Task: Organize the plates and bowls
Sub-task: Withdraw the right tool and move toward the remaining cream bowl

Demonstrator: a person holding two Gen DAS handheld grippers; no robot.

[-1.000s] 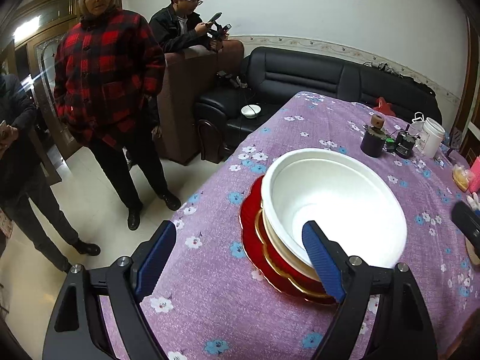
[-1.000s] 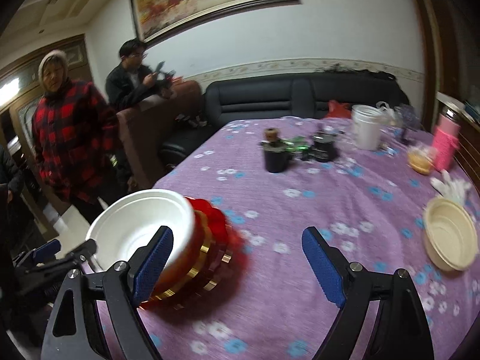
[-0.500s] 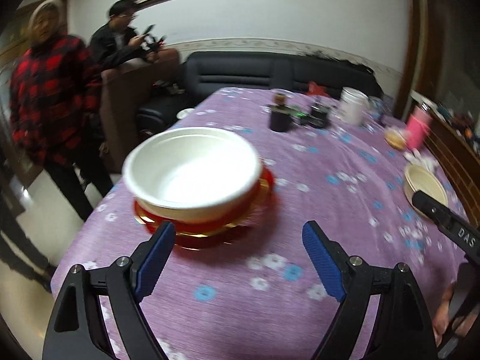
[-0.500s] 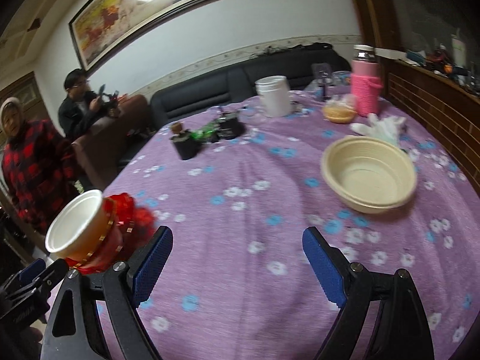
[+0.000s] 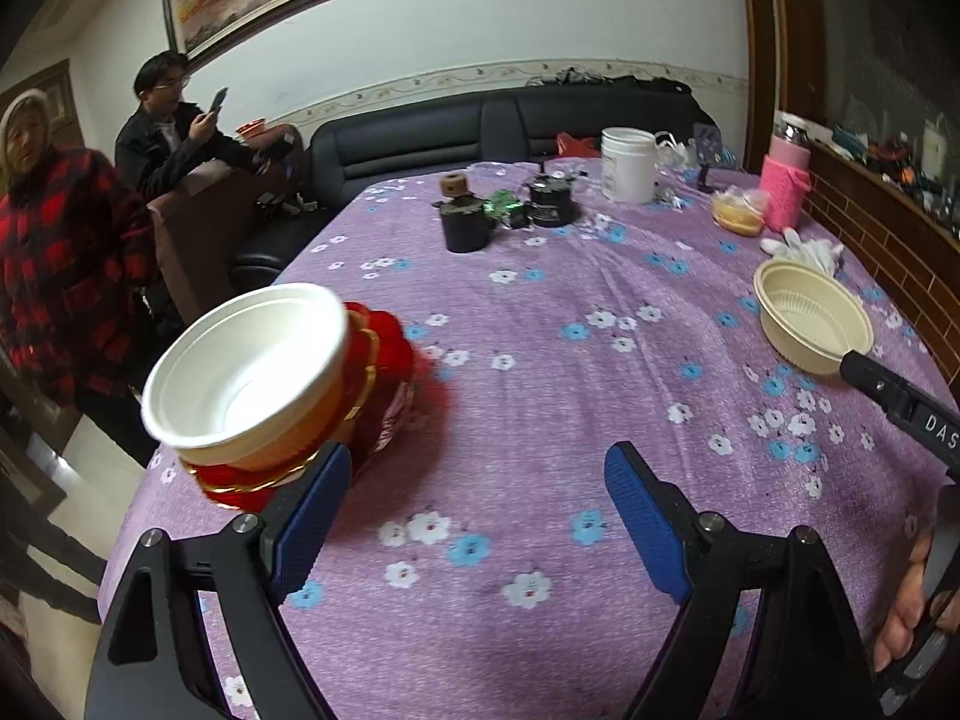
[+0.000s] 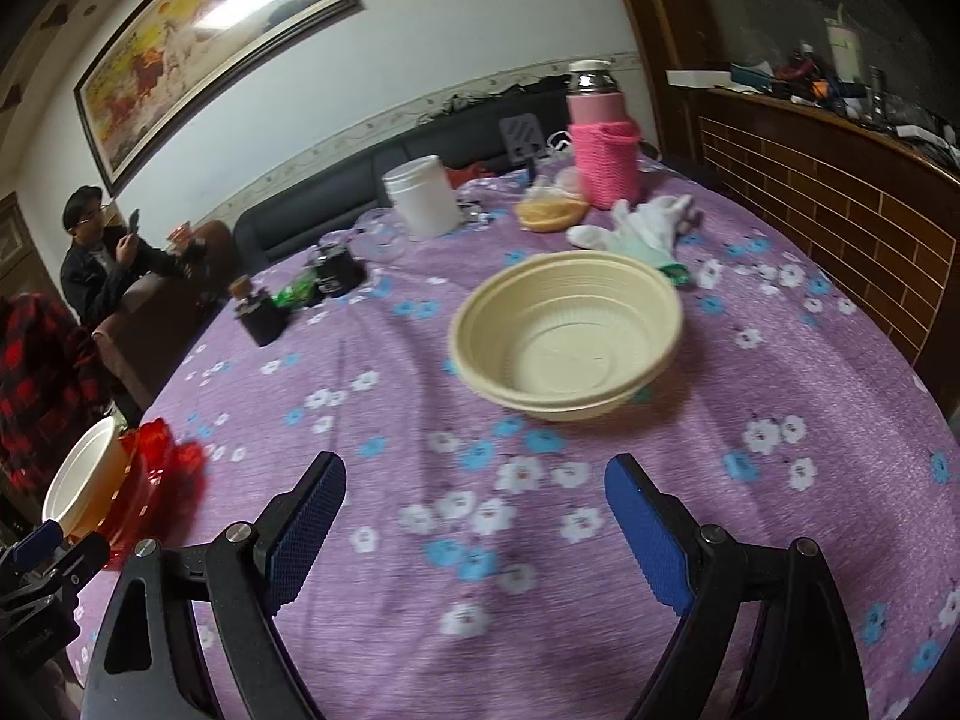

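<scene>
A white bowl (image 5: 240,372) sits on a stack of red gold-rimmed plates (image 5: 384,396) at the table's left edge; the stack also shows in the right wrist view (image 6: 144,480). A cream plastic bowl (image 6: 564,336) stands on the purple floral cloth, ahead of my right gripper (image 6: 474,516), which is open and empty. The cream bowl also shows at the right of the left wrist view (image 5: 810,318). My left gripper (image 5: 474,510) is open and empty, just right of the plate stack.
At the table's far side stand a white jar (image 6: 420,198), a pink-sleeved flask (image 6: 600,144), black canisters (image 5: 462,222), a bag of food (image 6: 549,210) and a white glove (image 6: 648,228). Two people (image 5: 60,228) are at the left by a black sofa (image 5: 480,132).
Both views have swung right. The plate stack has slid to the left in both views, and the cream bowl has come to the middle of the right wrist view, closer. Both grippers stay open.
</scene>
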